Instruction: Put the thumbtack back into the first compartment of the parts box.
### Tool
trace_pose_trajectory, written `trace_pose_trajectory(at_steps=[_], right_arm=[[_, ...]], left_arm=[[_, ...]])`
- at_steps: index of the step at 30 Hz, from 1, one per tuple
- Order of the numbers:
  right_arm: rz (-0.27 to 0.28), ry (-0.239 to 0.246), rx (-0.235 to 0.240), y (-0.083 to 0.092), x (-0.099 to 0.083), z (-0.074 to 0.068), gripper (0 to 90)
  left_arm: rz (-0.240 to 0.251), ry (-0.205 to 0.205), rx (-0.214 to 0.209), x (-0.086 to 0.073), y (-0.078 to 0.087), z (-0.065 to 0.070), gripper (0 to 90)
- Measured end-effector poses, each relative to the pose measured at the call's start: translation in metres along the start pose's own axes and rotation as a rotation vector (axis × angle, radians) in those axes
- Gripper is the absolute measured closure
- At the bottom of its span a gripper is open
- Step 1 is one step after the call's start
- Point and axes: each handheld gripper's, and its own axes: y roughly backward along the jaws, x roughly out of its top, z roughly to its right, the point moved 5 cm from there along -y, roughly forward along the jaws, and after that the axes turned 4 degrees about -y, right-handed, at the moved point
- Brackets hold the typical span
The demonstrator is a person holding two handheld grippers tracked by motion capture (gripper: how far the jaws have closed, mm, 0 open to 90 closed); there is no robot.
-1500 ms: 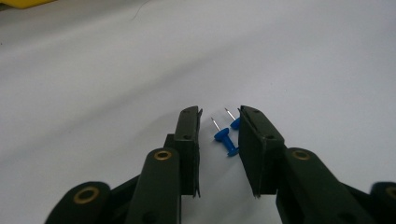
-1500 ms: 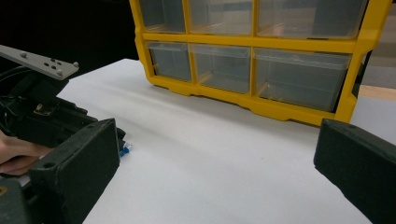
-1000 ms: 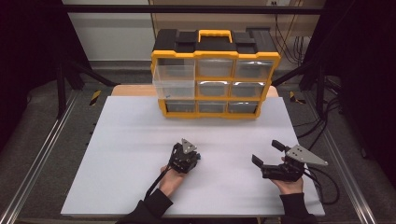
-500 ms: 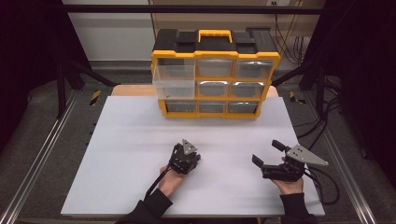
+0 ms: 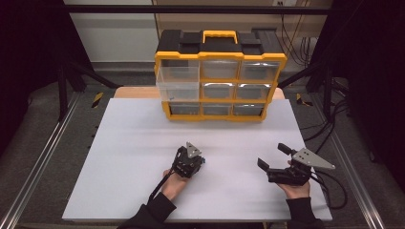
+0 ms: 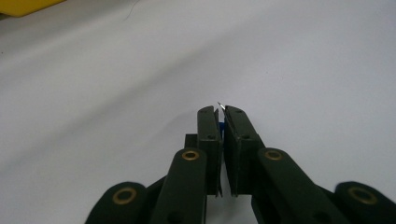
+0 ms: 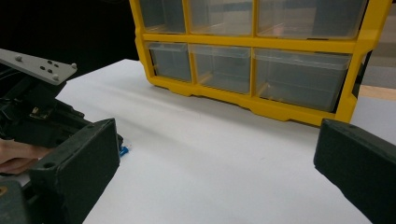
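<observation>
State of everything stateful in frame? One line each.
left gripper: shut on a small blue thing, tip down on the white table.
small blue thing: pinched between the jaws, too hidden to identify.
right gripper: open, empty.
drawer organizer: upright, handle folded down.
left middle drawer: pulled out.
other drawers: closed.

Even overhead light brightens the white table [image 5: 143, 143]; surroundings fall dark. Soft shadows, slight blur, near jaws out of focus.
</observation>
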Motion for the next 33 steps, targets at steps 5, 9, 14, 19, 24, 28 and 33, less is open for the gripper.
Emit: trace_pose_trajectory(at_steps=[5,9,14,19,24,28,33], right_arm=[[-0.002,0.002,0.002,0.0,0.0,0.0,1.3],[-0.002,0.001,0.001,0.0,0.0,0.0,1.3],[-0.003,0.002,0.003,0.0,0.0,0.0,1.3],[-0.001,0.006,0.002,0.0,0.0,0.0,1.3],[-0.001,0.0,0.002,0.0,0.0,0.0,1.3],[-0.002,0.001,0.002,0.0,0.0,0.0,1.3],[0.0,0.002,0.002,-0.001,0.0,0.0,1.3]], left_arm=[[0.027,0.011,-0.006,0.003,0.008,-0.003,84.7],[0.043,0.008,-0.012,0.005,0.018,-0.006,84.7],[0.078,0.018,-0.019,0.01,0.032,-0.01,84.7],[0.129,0.029,-0.023,0.018,0.052,-0.018,84.7],[0.181,0.042,-0.028,0.027,0.071,-0.027,84.7],[0.214,0.054,-0.03,0.033,0.083,-0.032,84.7],[0.258,0.064,-0.029,0.043,0.098,-0.039,84.7]])
